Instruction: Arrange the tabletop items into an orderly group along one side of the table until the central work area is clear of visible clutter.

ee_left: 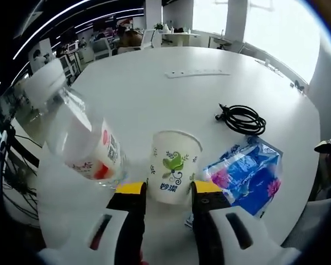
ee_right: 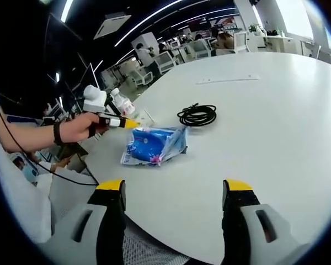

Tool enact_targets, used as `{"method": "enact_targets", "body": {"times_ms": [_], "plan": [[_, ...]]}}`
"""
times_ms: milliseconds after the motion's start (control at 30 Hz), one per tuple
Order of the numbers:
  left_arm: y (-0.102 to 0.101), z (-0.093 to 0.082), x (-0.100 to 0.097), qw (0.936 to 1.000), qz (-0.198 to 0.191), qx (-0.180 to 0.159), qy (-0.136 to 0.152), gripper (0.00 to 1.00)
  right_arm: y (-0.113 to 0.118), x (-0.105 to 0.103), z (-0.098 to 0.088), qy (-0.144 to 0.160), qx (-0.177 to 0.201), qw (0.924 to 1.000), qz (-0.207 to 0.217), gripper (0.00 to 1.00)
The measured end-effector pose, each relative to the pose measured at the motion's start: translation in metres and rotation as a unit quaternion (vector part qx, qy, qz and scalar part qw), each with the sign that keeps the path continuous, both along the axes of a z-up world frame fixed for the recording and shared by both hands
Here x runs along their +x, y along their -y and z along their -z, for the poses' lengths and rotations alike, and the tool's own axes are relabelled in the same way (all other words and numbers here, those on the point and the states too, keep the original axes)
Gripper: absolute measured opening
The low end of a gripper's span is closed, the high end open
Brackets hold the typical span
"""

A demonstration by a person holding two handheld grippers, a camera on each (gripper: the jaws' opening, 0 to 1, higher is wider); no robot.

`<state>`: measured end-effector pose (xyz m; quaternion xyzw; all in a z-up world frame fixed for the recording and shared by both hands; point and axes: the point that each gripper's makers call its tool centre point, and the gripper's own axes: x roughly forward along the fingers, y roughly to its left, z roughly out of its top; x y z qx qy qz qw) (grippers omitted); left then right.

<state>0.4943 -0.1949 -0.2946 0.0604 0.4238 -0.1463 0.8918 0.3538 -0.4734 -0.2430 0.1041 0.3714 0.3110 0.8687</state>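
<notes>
The left gripper (ee_left: 168,190) stands open around the paper cup (ee_left: 174,165), between water bottle (ee_left: 80,138) and tissue pack (ee_left: 248,174); next, probably close. The right gripper (ee_right: 174,187) hangs open above the worktop (ee_right: 265,121).

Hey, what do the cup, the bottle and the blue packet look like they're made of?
Cup: likely paper, matte white with a printed leaf pattern. Bottle: clear plastic, see-through and glossy, with a printed label. Blue packet: thin plastic film, shiny and crinkled; its contents can't be told.
</notes>
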Motion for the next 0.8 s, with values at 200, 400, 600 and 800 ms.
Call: {"method": "enact_targets", "body": {"times_ms": [200,400,600,800], "plan": [[-0.006,0.001,-0.017,1.0000,0.001,0.004,-0.004,0.31,-0.001,-0.003,-0.002,0.002,0.000,1.0000,0.000,0.71],[-0.016,0.002,-0.031,0.9999,0.002,0.007,-0.009,0.30,-0.005,-0.006,0.000,0.002,0.001,1.0000,-0.001,0.71],[-0.020,0.002,-0.034,0.9998,0.004,0.004,-0.016,0.32,-0.010,-0.009,0.001,0.000,0.002,1.0000,-0.006,0.71],[-0.020,0.001,-0.029,0.9998,0.007,0.003,-0.017,0.35,-0.011,-0.008,-0.001,0.002,0.003,1.0000,-0.005,0.71]]}}
